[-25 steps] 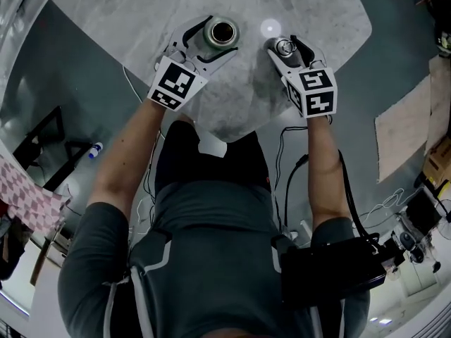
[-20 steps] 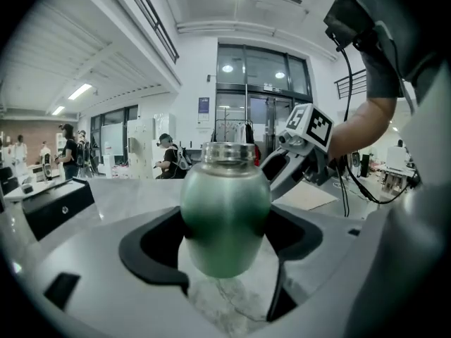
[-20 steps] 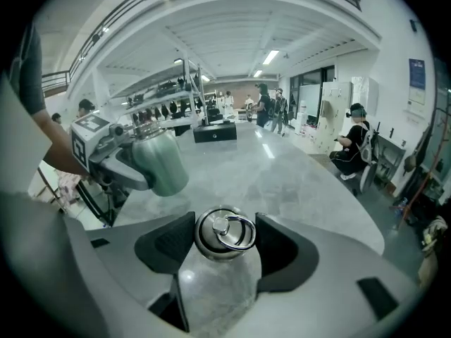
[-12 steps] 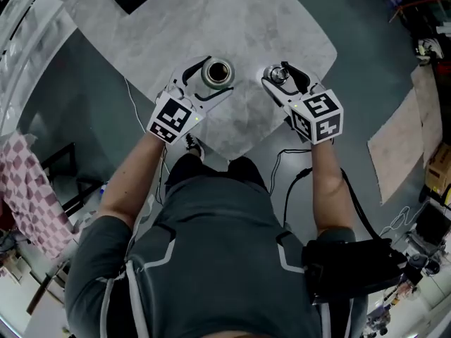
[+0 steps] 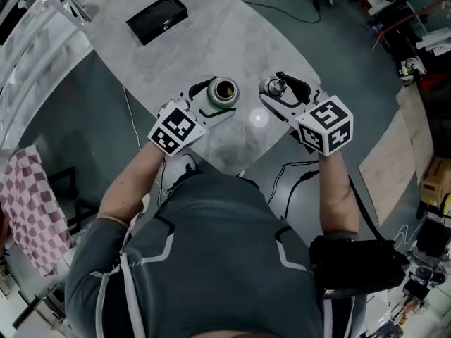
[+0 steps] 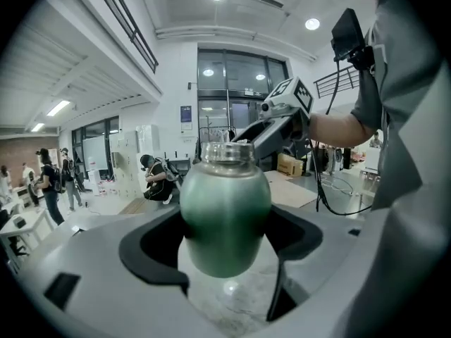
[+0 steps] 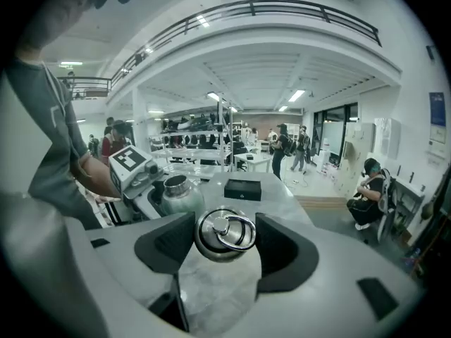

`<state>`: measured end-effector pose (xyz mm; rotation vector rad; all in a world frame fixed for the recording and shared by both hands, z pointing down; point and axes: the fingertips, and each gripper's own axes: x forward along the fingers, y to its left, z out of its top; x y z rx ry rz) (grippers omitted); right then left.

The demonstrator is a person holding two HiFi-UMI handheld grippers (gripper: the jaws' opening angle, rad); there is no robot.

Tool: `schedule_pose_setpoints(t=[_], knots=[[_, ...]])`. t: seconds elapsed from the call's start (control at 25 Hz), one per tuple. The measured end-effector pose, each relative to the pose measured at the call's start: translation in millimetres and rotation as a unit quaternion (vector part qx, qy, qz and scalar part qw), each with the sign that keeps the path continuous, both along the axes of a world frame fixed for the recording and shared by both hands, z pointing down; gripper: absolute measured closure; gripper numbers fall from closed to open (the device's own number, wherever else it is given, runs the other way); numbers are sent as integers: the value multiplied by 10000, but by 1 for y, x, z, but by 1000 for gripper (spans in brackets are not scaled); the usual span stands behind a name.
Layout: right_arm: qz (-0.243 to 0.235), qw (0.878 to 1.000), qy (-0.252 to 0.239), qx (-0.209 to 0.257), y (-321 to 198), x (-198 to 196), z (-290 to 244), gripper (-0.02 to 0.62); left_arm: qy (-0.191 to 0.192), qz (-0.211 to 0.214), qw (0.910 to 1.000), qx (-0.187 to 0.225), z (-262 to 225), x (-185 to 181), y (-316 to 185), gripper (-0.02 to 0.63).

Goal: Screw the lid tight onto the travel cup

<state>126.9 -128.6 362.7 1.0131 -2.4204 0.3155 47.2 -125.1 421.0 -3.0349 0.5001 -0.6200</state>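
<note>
Cup (image 5: 224, 91) and lid (image 5: 273, 86) apart, seemingly clamped

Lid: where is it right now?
In the head view the lid sits clamped in the right gripper over the table, just right of the open cup held by the left gripper.

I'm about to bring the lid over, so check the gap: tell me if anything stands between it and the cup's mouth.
Nothing visible does. The lid and the open travel cup are side by side, only bare tabletop between them; the black box lies far beyond.
</note>
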Motion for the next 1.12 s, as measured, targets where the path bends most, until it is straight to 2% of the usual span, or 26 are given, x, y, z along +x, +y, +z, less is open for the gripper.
schedule_pose_setpoints(t=[0.44,0.84,1.12], knots=[[-1044,9931,88,534,21,-54,-70,310,-263,239,9994,27,-22,10,17,239],[-1964,9787,388,448,42,-81,-66,310,-502,298,9983,24,-18,19,33,239],[-2327,9708,510,269,41,-97,-67,310,-555,247,9981,-91,-29,8,29,239]])
